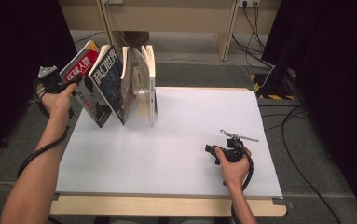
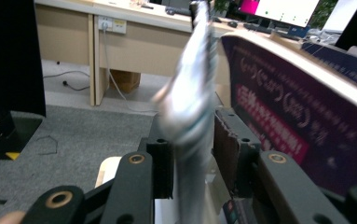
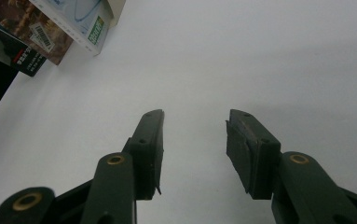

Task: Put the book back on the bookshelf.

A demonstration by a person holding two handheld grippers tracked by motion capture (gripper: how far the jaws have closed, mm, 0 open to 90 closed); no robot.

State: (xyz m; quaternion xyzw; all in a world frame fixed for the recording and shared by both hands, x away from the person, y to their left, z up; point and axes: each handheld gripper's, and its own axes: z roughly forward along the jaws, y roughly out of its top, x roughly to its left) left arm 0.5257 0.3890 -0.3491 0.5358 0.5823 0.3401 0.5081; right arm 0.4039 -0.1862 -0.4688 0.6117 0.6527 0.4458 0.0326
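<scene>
At the far left of the white table [image 1: 176, 154] a row of books stands on edge, leaning left. The left gripper [image 1: 69, 84] is up against the outermost one, the red-covered magazine [image 1: 84, 65]; its jaws stand partly apart around a blurred, pale edge of it [image 2: 190, 107], with the next purple cover [image 2: 283, 112] beside. The right gripper [image 1: 212, 150] rests low at the near right, jaws apart with nothing between them [image 3: 195, 149].

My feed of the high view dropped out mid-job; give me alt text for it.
A row of books stands leaning at the back left of a white table, and the left gripper is at the red-covered outermost book. The right gripper rests low over the bare table at the front right, jaws open, holding nothing.
</scene>
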